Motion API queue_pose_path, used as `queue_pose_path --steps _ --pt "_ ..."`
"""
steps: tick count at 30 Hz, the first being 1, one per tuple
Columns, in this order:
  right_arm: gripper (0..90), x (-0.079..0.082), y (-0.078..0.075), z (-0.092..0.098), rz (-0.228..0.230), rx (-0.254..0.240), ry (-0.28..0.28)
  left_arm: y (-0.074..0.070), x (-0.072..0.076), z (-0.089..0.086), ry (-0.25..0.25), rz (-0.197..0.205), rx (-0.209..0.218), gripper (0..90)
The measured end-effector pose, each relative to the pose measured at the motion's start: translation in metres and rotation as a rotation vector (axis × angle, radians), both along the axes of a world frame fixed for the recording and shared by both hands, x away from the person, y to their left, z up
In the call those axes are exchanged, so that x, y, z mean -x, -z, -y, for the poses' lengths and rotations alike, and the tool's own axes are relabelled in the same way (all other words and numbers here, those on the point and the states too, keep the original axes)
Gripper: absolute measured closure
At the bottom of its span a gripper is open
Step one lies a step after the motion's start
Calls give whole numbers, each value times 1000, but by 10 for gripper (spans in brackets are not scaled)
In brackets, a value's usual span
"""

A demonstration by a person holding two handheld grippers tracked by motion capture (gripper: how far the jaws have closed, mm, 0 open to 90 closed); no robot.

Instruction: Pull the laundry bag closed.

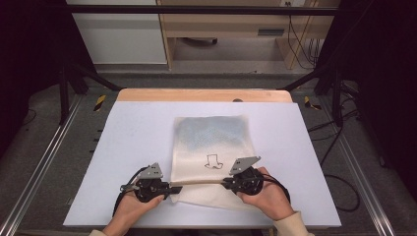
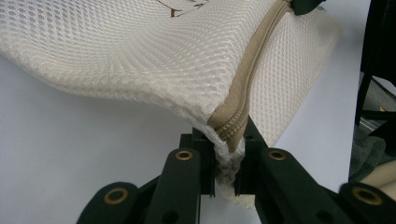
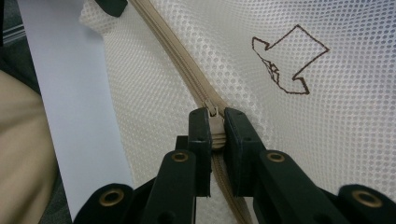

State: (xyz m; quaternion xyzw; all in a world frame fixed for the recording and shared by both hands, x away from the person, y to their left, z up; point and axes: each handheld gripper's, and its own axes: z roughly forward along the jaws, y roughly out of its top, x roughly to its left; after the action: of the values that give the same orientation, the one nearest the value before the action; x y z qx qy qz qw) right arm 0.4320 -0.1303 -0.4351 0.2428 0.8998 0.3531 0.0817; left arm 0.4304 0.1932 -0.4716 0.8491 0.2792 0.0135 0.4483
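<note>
A cream mesh bag (image 1: 211,132) with a drawn hat and moustache (image 1: 213,161) lies on the table, its tan zipper (image 1: 201,182) along the near edge. My left gripper (image 1: 173,187) is at the zipper's left end. In the left gripper view, the left gripper (image 2: 229,140) is shut on the bag's corner where the zipper (image 2: 252,70) ends, lifting the mesh (image 2: 140,56) slightly. My right gripper (image 1: 225,183) is at the right part of the zipper. In the right gripper view, the right gripper (image 3: 215,123) is shut on the zipper pull (image 3: 215,127), and the zipper (image 3: 182,65) ahead looks closed.
The pale table top (image 1: 137,128) has a wooden strip (image 1: 196,95) along its far edge. Metal rails (image 1: 44,157) flank it on both sides. Cables (image 1: 339,187) lie on the floor to the right. Bare table surrounds the bag.
</note>
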Motion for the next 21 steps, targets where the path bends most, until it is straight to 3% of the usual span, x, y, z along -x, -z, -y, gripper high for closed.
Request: queue_pose_path --steps 21 --pt "819 2 -1 14 7 0 31 0 0 0 0 3 3 819"
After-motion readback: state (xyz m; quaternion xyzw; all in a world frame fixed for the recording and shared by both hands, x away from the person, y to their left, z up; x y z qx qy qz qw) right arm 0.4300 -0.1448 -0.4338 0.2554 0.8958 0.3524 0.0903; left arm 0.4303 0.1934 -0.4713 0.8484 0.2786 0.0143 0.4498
